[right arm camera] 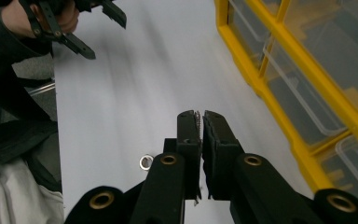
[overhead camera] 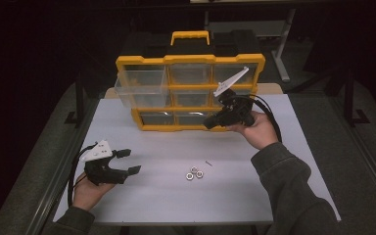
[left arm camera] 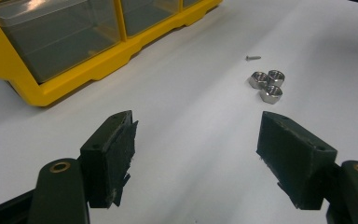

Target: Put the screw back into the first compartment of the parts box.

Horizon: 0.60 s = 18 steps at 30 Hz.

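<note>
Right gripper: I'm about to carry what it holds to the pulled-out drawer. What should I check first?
1. Grip: the right gripper is shut on a small threaded part, which sits at the tips. Ok.
2. Drawer: the top-left drawer stands pulled out of the yellow organizer. Ok.
3. Drawer contents and free room inside: cannot tell.
4. Path: nothing stands between the right gripper and the drawer in the high view. Likely ok.
5. Left gripper: open, empty, apart from the three nuts. Ok.
6. Still on the table: the three nuts and a small screw, not yet sorted. Not ok.
</note>
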Each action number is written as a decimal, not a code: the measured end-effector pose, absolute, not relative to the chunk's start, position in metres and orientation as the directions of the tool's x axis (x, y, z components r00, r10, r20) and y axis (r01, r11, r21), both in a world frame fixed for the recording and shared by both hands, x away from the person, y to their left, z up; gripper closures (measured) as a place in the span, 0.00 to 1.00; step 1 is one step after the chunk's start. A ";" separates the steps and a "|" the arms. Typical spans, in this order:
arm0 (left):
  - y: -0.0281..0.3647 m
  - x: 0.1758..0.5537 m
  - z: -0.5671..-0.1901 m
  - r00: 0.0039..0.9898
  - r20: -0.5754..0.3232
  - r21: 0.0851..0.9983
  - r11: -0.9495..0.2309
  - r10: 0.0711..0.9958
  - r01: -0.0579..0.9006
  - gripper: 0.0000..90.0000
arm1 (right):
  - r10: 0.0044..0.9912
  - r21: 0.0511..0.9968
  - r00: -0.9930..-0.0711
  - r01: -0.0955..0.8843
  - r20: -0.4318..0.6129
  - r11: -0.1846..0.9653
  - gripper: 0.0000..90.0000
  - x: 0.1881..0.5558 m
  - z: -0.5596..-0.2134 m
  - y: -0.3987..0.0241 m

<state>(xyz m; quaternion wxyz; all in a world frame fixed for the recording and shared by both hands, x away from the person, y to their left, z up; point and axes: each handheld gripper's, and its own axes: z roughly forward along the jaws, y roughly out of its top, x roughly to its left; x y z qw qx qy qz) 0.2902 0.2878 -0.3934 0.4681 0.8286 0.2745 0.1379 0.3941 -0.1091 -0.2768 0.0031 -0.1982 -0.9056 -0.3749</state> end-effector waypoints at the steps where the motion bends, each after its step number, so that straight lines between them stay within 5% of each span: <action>1: 0.288 0.290 -0.393 0.811 -0.028 0.851 -0.411 0.584 0.326 0.30 | 0.357 0.678 -0.921 0.361 0.154 0.640 0.94 0.394 -0.277 -0.109; 18: 0.289 0.290 -0.393 0.806 -0.032 0.856 -0.400 0.590 0.327 0.30 | 0.321 0.714 -0.939 0.308 0.122 0.628 0.94 0.401 -0.232 -0.097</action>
